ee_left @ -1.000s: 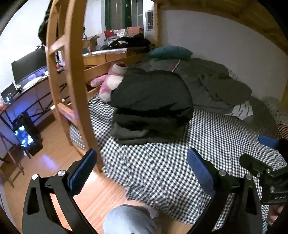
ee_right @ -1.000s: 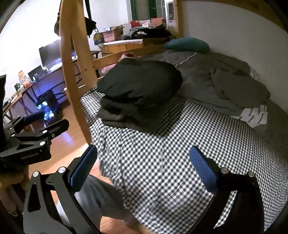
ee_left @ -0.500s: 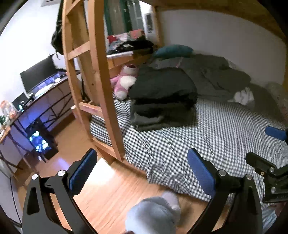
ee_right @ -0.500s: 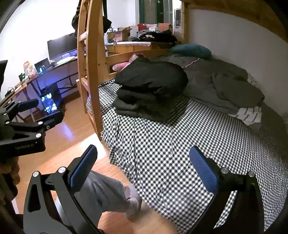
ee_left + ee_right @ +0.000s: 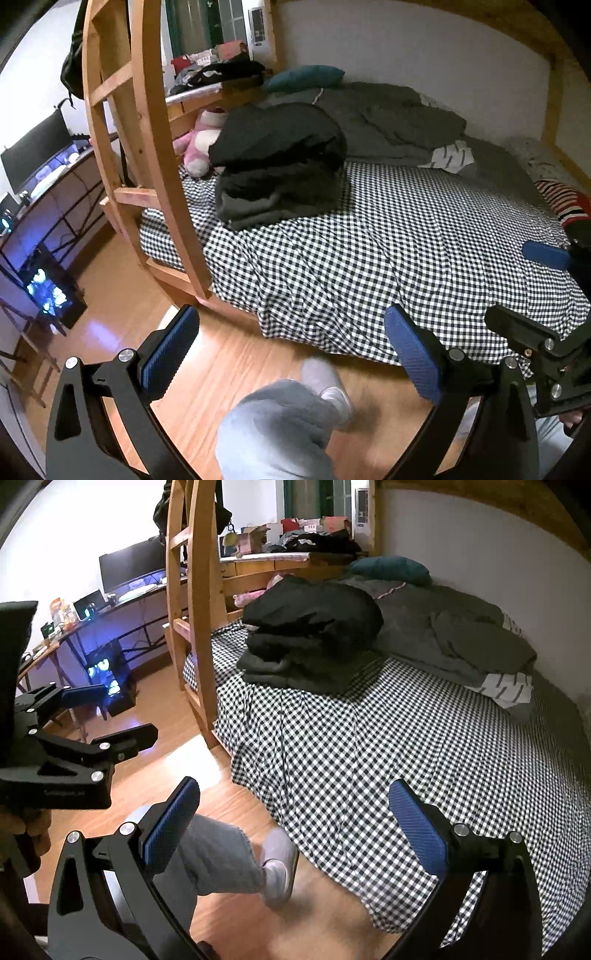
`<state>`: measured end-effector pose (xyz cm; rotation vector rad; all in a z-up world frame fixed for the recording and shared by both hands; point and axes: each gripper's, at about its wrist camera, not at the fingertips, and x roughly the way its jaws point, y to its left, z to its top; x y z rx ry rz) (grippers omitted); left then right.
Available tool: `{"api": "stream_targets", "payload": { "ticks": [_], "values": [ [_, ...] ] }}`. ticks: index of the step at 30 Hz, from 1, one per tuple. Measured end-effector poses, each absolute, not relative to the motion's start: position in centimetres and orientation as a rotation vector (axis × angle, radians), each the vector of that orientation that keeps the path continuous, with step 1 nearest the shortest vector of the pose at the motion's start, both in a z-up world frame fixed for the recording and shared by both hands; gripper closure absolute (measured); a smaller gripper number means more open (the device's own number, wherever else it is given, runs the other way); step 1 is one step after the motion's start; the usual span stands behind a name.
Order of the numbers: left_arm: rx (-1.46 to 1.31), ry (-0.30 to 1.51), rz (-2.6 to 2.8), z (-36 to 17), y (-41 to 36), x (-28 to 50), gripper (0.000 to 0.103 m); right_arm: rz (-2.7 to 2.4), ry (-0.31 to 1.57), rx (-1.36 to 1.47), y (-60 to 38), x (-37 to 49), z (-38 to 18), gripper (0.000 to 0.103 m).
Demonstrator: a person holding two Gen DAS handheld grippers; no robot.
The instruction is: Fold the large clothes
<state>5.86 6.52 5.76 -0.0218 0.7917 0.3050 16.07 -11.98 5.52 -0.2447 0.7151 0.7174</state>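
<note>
While a neat pile of folded dark clothes (image 5: 277,166) sits on the checked bed (image 5: 406,251), the left hand-held gripper (image 5: 291,354) and right hand-held gripper (image 5: 295,827) are both wide and hold nothing, so most folding looks done.

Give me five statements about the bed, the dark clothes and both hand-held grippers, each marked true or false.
1. The left hand-held gripper is open and empty. True.
2. The right hand-held gripper grips the checkered sheet. False: it is open, holding nothing.
3. The dark clothes pile sits on the bed. True.
4. The pink plush toy lies on the floor. False: it is on the bed.
5. The teal pillow tops the clothes pile. False: it lies behind it, by the wall.
</note>
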Motion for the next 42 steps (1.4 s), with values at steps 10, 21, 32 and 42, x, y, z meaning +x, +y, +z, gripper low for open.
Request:
{"api": "stream_targets", "payload": {
  "ticks": [10,21,32,42],
  "values": [
    [0.027,0.811,0.355,5.59,6.65,6.34,0.004,0.722,0.712,-0.241,-12.02,16.02,5.53,0.003],
    [0.022,0.818,0.334,5.45,6.35,6.43,0.004,0.724,0.716,-0.244,-11.91,16.14,5.28,0.003],
    [0.035,0.819,0.357,5.53,6.17,6.41,0.004,0.729,0.715,-0.242,-11.81,16.11,5.14,0.003],
    [0.040,0.828,0.354,5.39,5.90,6.44,0.004,0.731,0.718,-0.240,-11.85,15.98,4.99,0.003]
  ]
}}
